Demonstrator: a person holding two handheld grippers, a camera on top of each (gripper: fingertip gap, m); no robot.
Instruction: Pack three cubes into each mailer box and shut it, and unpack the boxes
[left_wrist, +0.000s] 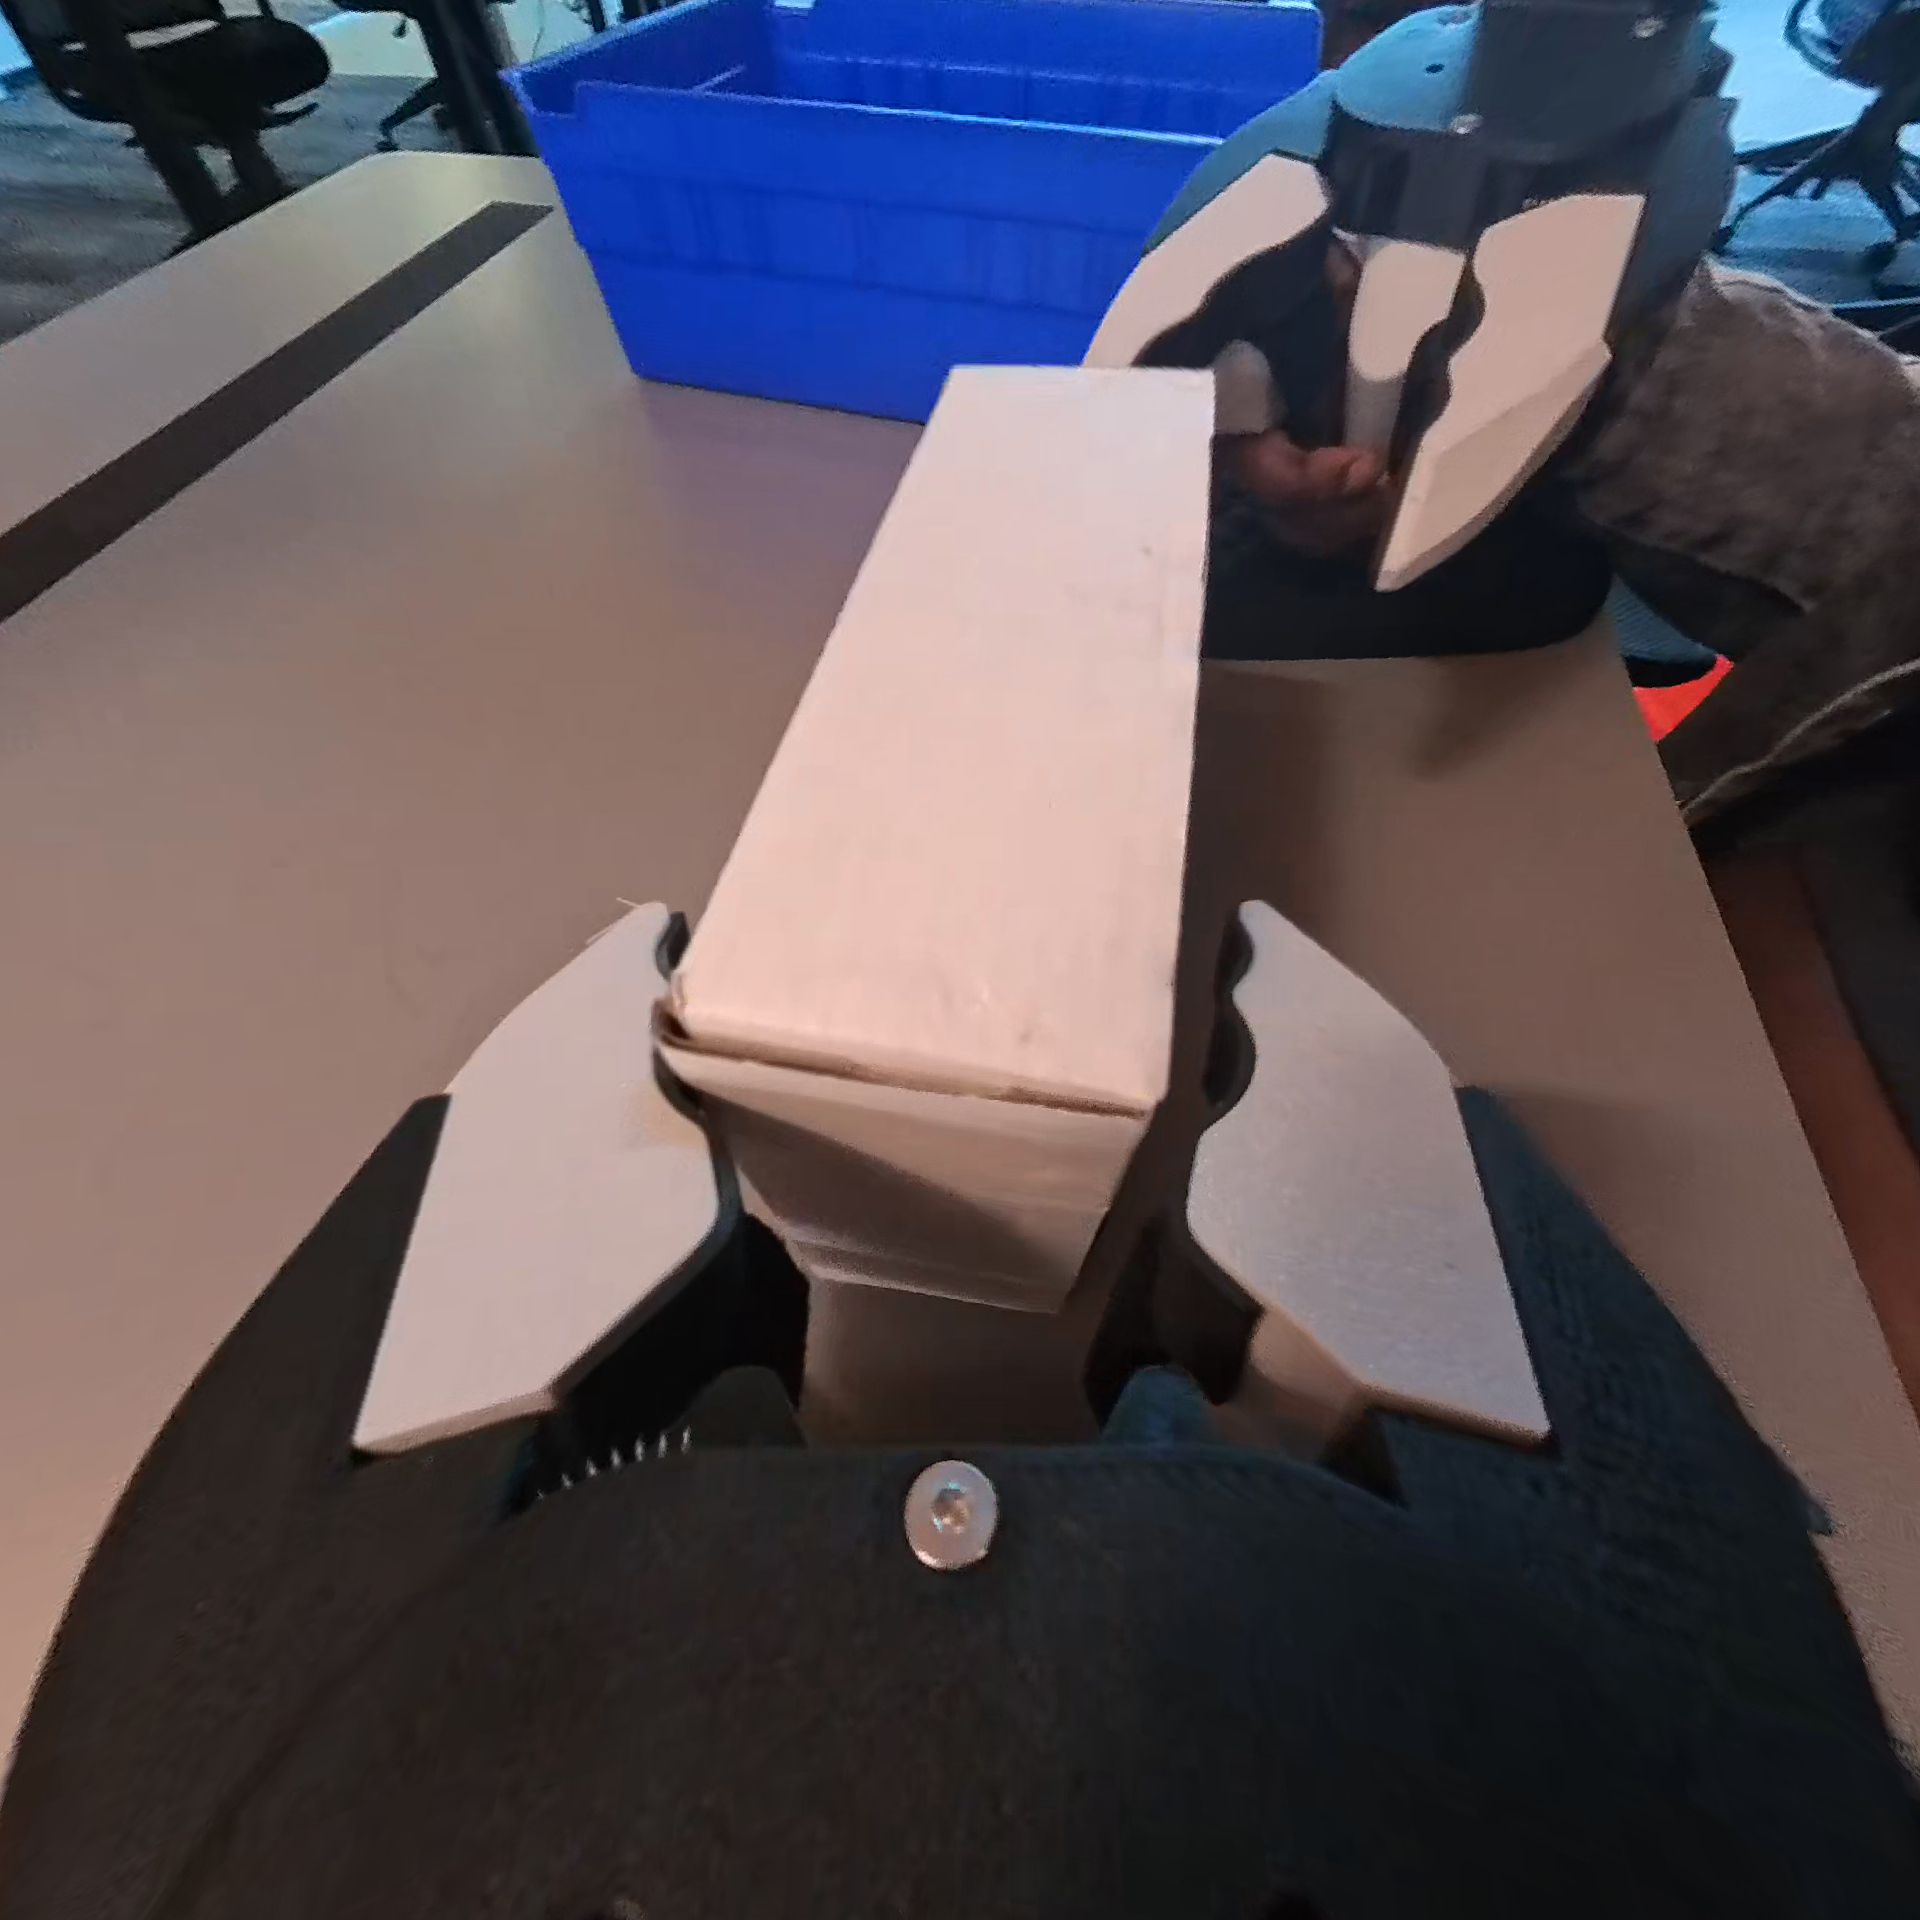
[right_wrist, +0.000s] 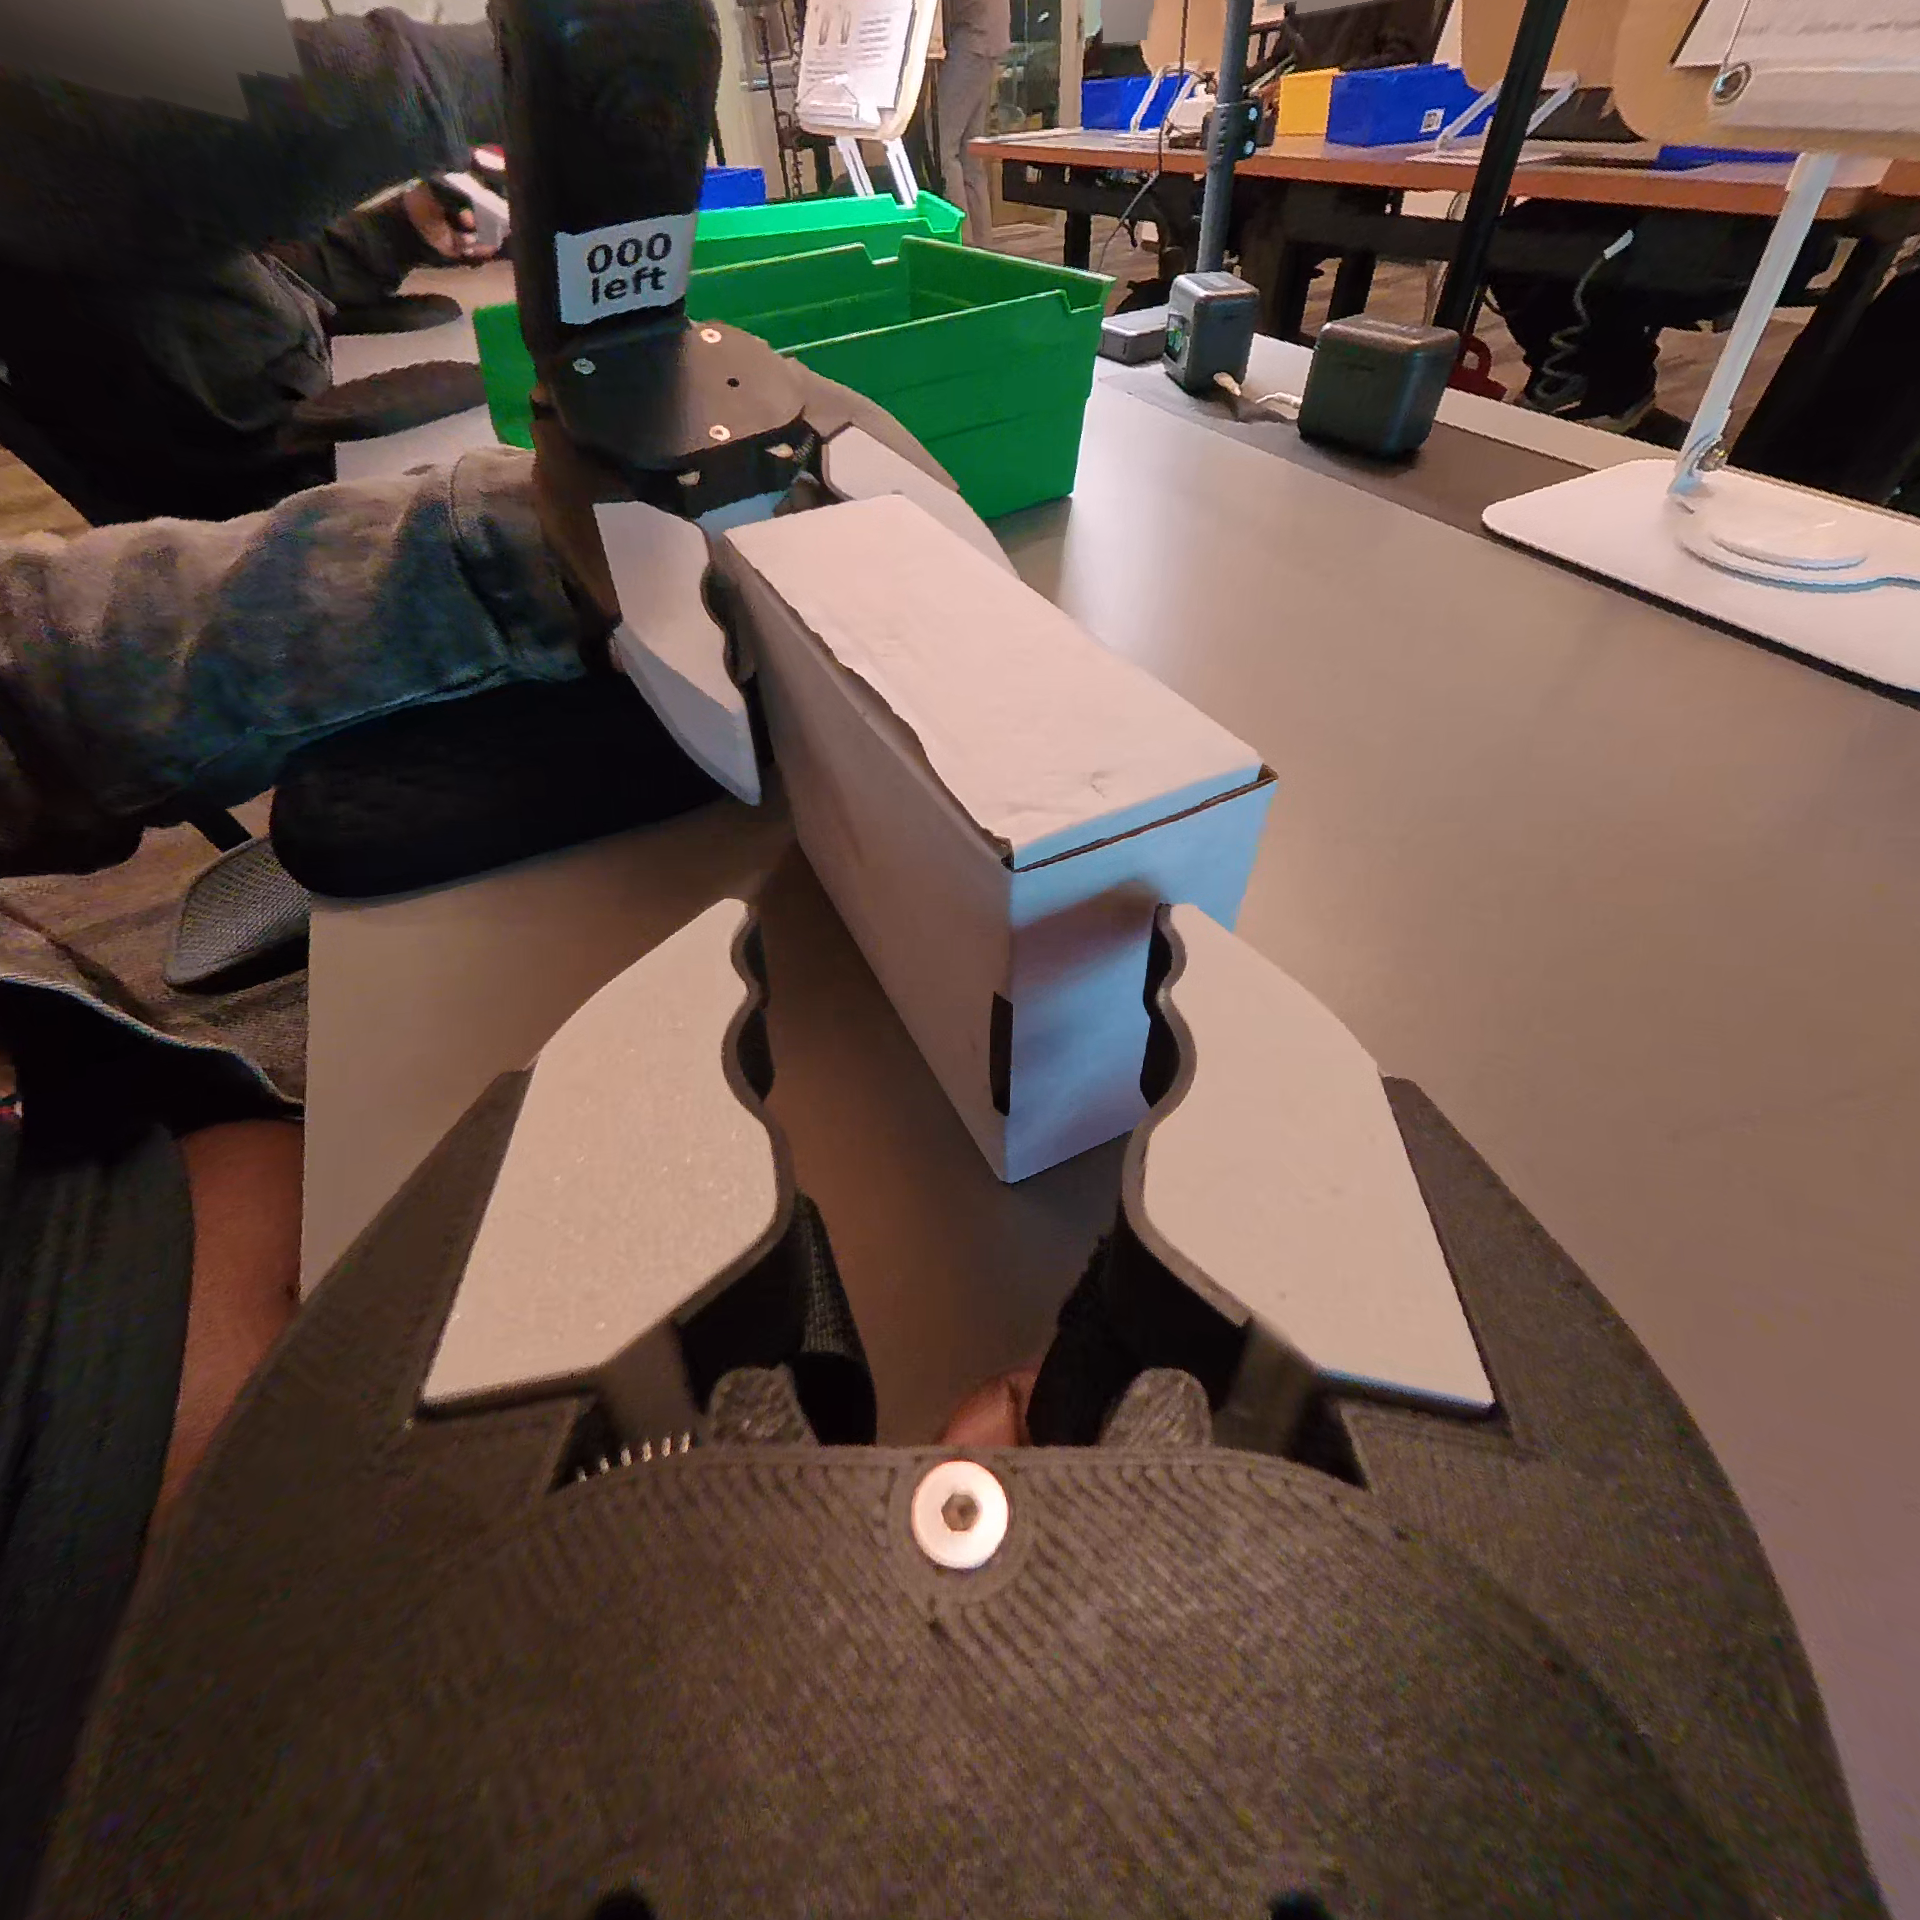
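Observation:
A long white mailer box lies on the grey table with its lid down. No cubes show. My left gripper is open and straddles one end of the box. Its left finger touches the box corner and its right finger stands a little apart. My right gripper is open at the other end of the box, with its right fingertip against the end face. Each gripper also shows in the other's view: the right one and the left one, both at the far end of the box.
A blue bin stands behind the box in the left wrist view, and a green bin in the right wrist view. Grey charger blocks and a white lamp base sit far right. A sleeved arm rests on a black pad at the table edge.

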